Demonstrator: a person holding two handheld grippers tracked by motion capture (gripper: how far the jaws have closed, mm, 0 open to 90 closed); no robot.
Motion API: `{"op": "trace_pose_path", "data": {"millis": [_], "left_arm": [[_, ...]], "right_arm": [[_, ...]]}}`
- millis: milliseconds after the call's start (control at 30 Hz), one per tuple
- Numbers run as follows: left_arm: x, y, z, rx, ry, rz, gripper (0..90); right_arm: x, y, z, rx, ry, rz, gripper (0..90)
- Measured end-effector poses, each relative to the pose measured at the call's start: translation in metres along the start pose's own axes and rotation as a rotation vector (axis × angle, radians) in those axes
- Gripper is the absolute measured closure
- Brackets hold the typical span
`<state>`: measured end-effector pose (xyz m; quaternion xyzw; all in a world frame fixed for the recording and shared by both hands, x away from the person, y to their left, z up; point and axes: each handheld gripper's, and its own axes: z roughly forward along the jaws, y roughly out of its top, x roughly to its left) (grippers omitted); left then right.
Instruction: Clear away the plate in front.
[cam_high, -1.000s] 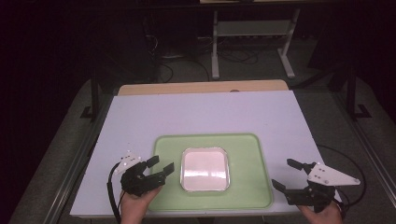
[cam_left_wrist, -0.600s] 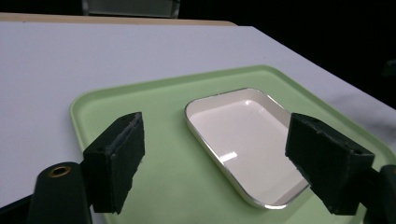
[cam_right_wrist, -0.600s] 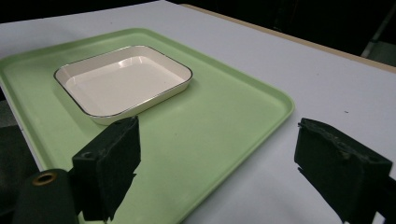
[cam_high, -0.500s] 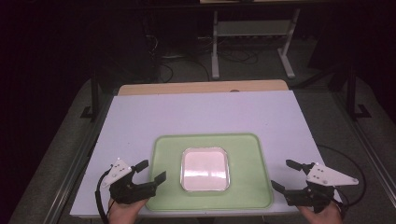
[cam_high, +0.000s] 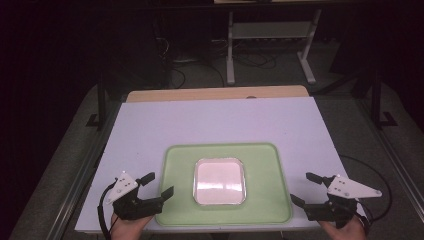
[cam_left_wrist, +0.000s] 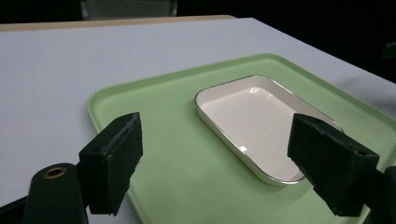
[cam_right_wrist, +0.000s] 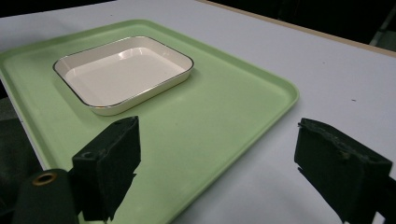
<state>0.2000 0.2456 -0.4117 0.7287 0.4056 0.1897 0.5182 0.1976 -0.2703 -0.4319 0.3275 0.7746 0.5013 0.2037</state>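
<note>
A light green tray (cam_high: 270, 170) lies near the front edge of the white table, with a white rectangular dish (cam_high: 220, 181) at its middle. The dish is empty. My left gripper (cam_high: 157, 184) sits at the tray's front left corner, open, with nothing between its jaws. In the left gripper view the tray (cam_left_wrist: 177, 154) and the dish (cam_left_wrist: 261, 121) lie just past the open left gripper (cam_left_wrist: 224, 154). My right gripper (cam_high: 306, 189) rests off the tray's front right corner, open and empty. The right gripper view has the tray (cam_right_wrist: 224, 107) and the dish (cam_right_wrist: 122, 71) ahead of the right gripper (cam_right_wrist: 233, 163).
The white table top (cam_high: 220, 122) stretches bare beyond the tray, with a wooden strip (cam_high: 215, 93) along its far edge. A metal stand (cam_high: 272, 35) and cables stand on the dark floor behind. A cable (cam_high: 375, 175) trails from the right gripper.
My left gripper has drawn back to the left and toward the front edge, off the tray's surface to its corner. The right gripper has barely moved.
</note>
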Motion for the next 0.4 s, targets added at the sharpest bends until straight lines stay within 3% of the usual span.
{"op": "trace_pose_path", "data": {"millis": [400], "left_arm": [[-0.0022,-0.0002,0.0056,0.02,-0.014,0.005,17.7]], "right_arm": [[0.006,0.0019,0.0072,0.004,0.027,-0.027,13.6]]}}
